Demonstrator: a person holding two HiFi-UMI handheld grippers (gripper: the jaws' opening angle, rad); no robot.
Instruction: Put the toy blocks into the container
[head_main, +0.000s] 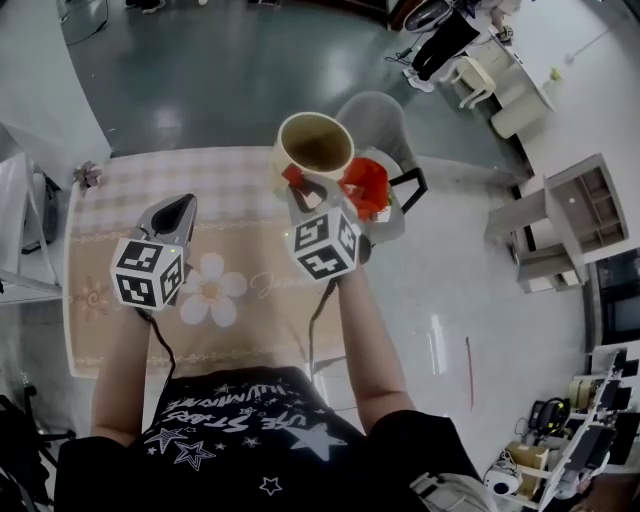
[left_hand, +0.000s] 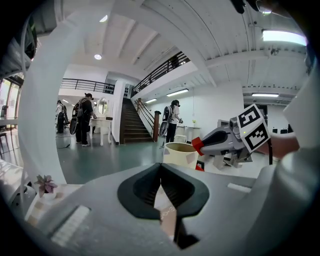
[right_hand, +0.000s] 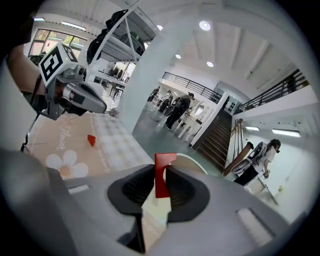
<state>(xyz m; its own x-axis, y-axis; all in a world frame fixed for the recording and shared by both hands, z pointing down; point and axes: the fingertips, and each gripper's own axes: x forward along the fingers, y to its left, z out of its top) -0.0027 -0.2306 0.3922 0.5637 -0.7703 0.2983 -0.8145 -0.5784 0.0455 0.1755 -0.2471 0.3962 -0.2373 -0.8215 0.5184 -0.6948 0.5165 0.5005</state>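
Observation:
A cream round container (head_main: 313, 150) stands at the table's far right. My right gripper (head_main: 295, 183) hovers just in front of its rim, shut on a flat red block (right_hand: 163, 175) that stands upright between the pads. Behind that block the container's rim (right_hand: 199, 166) shows. Another small red block (right_hand: 91, 140) lies on the checked cloth. My left gripper (head_main: 176, 215) hangs over the left part of the table, jaws shut with nothing in them (left_hand: 160, 172). From the left gripper view, the container (left_hand: 180, 154) and the right gripper (left_hand: 222, 141) are ahead to the right.
The table (head_main: 120, 200) carries a beige checked cloth with a flower print (head_main: 210, 290). A red object (head_main: 362, 183) sits next to the container at the table's right edge. A grey chair (head_main: 378, 118) stands behind it. People stand far off in the hall (left_hand: 82, 120).

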